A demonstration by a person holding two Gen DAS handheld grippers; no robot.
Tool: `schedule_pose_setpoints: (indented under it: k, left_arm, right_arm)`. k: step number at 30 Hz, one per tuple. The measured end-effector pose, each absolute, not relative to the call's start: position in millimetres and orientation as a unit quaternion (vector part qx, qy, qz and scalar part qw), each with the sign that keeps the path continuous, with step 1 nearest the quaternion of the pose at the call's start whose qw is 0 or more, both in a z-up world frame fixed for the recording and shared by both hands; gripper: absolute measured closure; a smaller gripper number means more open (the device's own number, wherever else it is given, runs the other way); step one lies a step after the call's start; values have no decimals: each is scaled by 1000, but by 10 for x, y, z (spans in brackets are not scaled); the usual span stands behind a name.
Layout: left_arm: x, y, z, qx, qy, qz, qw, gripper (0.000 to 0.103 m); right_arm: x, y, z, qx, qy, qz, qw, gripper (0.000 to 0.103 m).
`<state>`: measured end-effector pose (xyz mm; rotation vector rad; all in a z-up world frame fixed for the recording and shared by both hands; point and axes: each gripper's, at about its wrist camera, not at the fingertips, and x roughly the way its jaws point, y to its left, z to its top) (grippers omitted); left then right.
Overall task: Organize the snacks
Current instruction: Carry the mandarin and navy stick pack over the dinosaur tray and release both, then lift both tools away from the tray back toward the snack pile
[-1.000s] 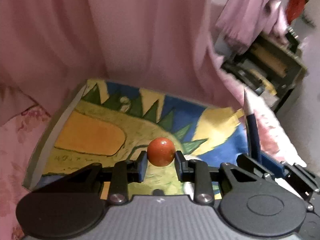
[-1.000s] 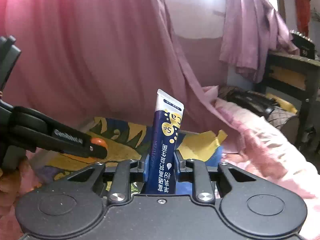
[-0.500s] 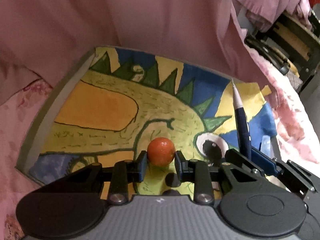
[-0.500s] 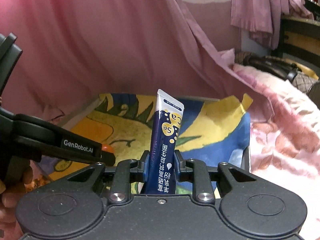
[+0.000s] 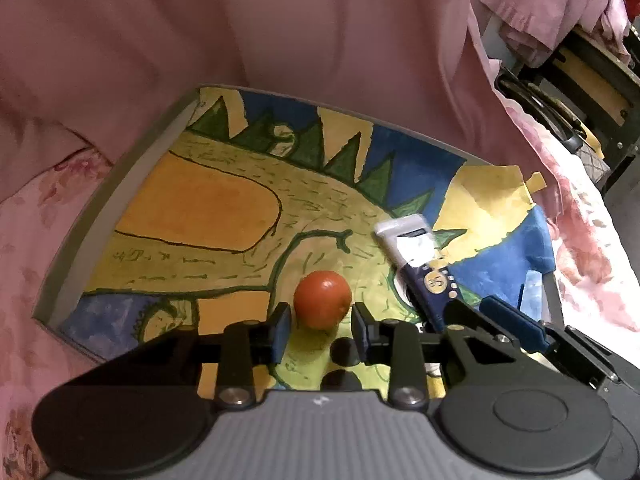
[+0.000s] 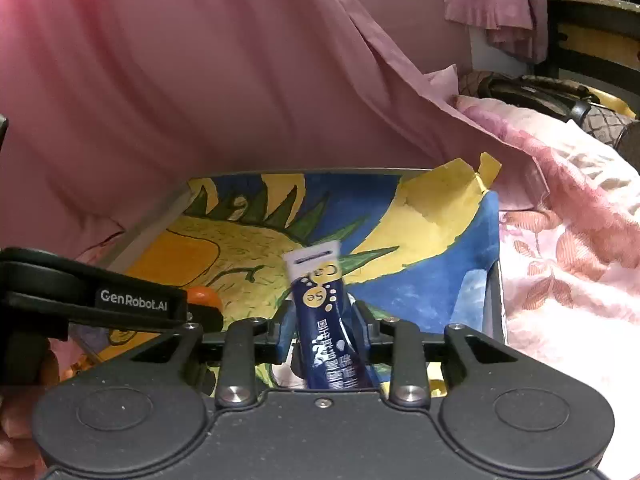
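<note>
Left gripper (image 5: 319,326): fingers spread a little, flanking the small orange fruit (image 5: 322,299) with a thin gap on each side, above the painted tray (image 5: 120,184). Right gripper (image 6: 322,330): fingers slightly parted around the blue snack stick (image 6: 322,312), its white end leaning forward past the fingertips toward the tray, actual contact unclear. Pink cloth (image 5: 320,28) beyond both pairs of fingers.

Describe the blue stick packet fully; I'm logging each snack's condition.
The blue stick packet is a slim, glossy navy sachet with a white sealed top, yellow circles with letters, and white characters down its length. It looks intact. It tilts away over the painted tray, between the fingers of the right gripper, whose jaws stand slightly apart beside it. Whether it rests on the tray cannot be told.
</note>
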<state>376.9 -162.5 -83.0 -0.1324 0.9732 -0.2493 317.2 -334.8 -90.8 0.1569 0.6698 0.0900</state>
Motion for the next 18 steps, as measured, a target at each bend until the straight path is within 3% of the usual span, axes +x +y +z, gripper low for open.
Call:
schedule_pose_setpoints:
  k: [6,10,18]
  left_arm:
    - [3695,-1523,-688,-78,458,-108,879,42]
    - [3585,-1449,-531,-73,435,-90,893,18]
    - [3288,-1310,-199,-70,381,-90,918,3]
  right_arm:
    - [3114,-3366,-829,69,319,32,945,47]
    - [3034,-3393,-688,77,300,35,950,29]
    - [2766,-3381,-346,78,262,52,960,6]
